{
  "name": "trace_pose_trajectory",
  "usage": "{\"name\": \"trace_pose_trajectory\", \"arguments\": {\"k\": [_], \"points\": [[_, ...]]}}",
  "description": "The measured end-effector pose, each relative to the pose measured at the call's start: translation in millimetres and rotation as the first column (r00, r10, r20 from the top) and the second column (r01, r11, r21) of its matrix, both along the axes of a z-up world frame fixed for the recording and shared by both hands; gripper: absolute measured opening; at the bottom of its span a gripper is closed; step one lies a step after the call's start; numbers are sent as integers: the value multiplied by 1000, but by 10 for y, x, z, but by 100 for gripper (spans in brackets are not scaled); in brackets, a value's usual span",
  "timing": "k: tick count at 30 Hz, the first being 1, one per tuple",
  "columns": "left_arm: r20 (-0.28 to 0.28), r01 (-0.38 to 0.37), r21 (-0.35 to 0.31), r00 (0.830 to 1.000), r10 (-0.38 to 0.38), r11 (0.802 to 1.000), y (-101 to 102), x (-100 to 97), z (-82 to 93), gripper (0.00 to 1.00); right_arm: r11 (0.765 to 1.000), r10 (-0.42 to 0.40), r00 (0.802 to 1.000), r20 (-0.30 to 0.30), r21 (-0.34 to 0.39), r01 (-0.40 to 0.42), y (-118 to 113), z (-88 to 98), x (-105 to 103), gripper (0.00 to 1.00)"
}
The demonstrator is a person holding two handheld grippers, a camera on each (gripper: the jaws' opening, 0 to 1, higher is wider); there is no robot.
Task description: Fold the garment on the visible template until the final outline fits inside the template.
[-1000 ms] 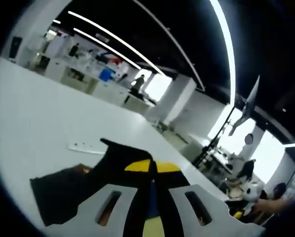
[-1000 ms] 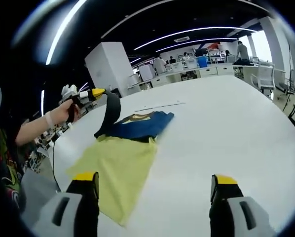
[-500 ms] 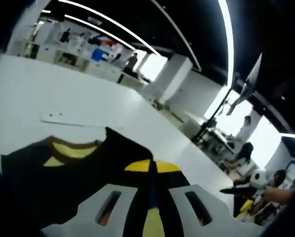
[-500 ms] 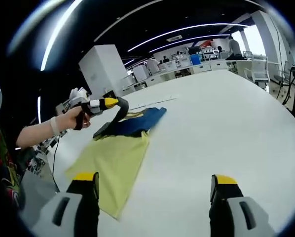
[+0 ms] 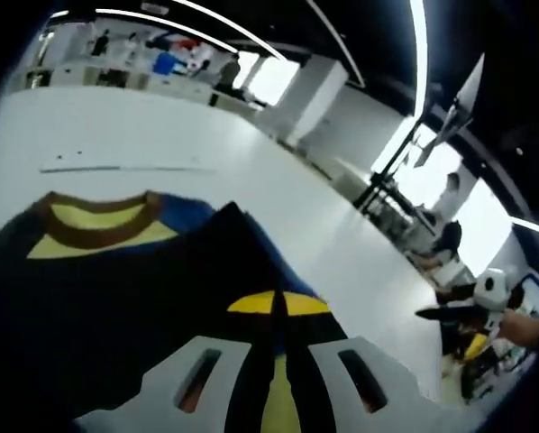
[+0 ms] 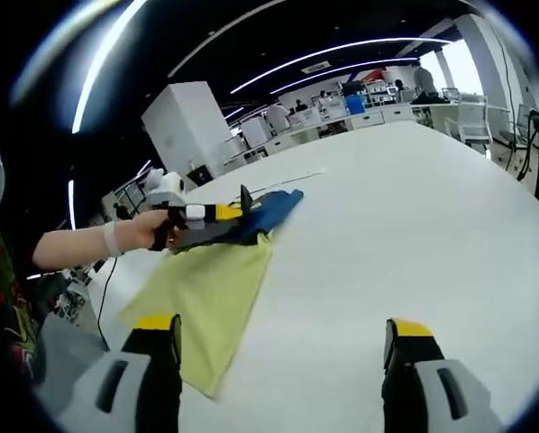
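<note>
In my left gripper view, my left gripper [image 5: 279, 311] has its two yellow-tipped jaws pressed together on a fold of the dark blue garment [image 5: 116, 298]. The cloth spreads over the lower left of this view, and its yellow neck opening with a brown collar [image 5: 94, 227] lies flat on the white table [image 5: 278, 216]. A thin pale strip [image 5: 116, 168] lies on the table beyond the collar.

My right gripper view shows what the left one cannot: the whole layout. The garment lies at the far end of a yellow-green template [image 6: 206, 302], overlapping its top edge, and my left hand [image 6: 157, 230] holds its gripper low over the cloth. My right gripper [image 6: 283, 356] hangs with its jaws wide apart, holding nothing, well apart from the garment and above bare table near the template's lower right edge.

To the right of the template the white table runs broad and bare to its curved far edge. The template's left corner lies near the table's left edge.
</note>
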State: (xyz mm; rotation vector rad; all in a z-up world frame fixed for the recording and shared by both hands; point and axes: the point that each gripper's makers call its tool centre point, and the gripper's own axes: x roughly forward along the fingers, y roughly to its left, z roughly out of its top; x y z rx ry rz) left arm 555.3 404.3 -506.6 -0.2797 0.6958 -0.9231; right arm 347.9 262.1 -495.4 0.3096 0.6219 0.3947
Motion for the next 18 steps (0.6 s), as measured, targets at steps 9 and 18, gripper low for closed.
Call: {"name": "trace_pose_trajectory", "arguments": {"k": [9, 18], "points": [[-9, -14, -25, 1000, 14, 1000, -73, -16, 4, 0, 1000, 2, 1000, -11, -2, -2, -20, -46, 2, 93], [-5, 23, 7, 1000, -23, 1000, -107, -52, -118, 0, 1000, -2, 1000, -5, 7, 2, 29, -22, -1, 93]]}}
